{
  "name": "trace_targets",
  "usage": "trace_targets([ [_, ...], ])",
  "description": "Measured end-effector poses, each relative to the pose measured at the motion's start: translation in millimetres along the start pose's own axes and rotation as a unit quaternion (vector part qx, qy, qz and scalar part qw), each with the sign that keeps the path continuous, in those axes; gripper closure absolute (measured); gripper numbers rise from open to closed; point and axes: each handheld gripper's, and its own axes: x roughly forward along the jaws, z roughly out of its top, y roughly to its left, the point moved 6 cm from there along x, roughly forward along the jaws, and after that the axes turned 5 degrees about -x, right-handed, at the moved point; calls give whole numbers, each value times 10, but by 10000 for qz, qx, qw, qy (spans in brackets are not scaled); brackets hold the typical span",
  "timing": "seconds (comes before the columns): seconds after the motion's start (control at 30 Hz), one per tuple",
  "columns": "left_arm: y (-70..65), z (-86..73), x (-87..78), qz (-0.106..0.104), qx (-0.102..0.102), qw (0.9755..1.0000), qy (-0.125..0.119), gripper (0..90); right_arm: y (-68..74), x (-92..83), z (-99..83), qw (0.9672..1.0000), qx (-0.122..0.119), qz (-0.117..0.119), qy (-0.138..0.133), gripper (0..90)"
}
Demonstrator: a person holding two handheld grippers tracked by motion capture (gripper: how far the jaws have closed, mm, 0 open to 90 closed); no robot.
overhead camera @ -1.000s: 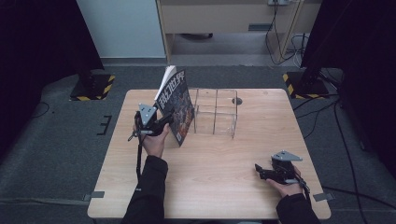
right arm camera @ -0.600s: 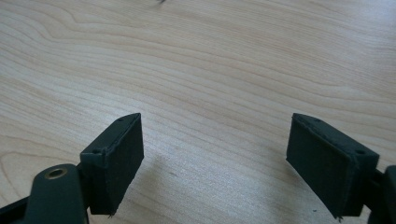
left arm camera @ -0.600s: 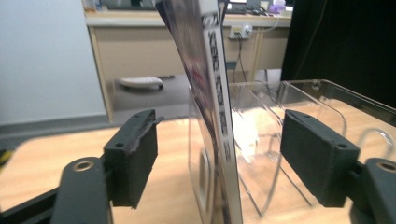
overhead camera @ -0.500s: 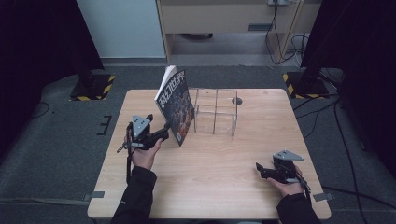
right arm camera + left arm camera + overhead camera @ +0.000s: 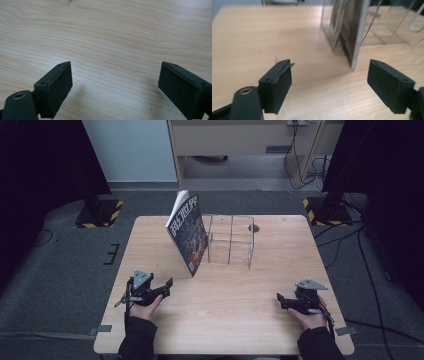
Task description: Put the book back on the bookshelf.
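A: Book (image 5: 188,233) first: it stands tilted on the table (image 5: 235,320), its top leaning away from the clear rack (image 5: 231,240), its lower edge close against the rack's left side. Whether it rests on the rack wall or only on its own corner is hard to tell from above.

B: So the risk is a topple?

A: Likely. It leans with nothing holding it. A knock to the table, or the covers sliding on the smooth wood, could send it flat toward the left.

B: And the rack?

A: Light, thin-walled, by the look of it. If the book slips, it could push the rack along or drop outside the slots.

B: What about the left gripper (image 5: 165,286)?

A: Released. Its jaws have just been opening and now stand wide with nothing between them; in the left gripper view the book's edge (image 5: 355,37) sits beyond the jaws, well apart. It rests near the table's front-left.

B: The right gripper (image 5: 281,300)?

A: Also spread, having opened a little more, holding nothing, over bare wood at the front-right. Neither is near enough to catch a fall.
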Motion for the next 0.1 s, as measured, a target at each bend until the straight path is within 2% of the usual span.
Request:
trace_targets([
  [0.1, 88, -95, 21, 72, -43, 9998, 159, 177, -43, 9, -22, 9999, -36, -98, 61, 113],
])
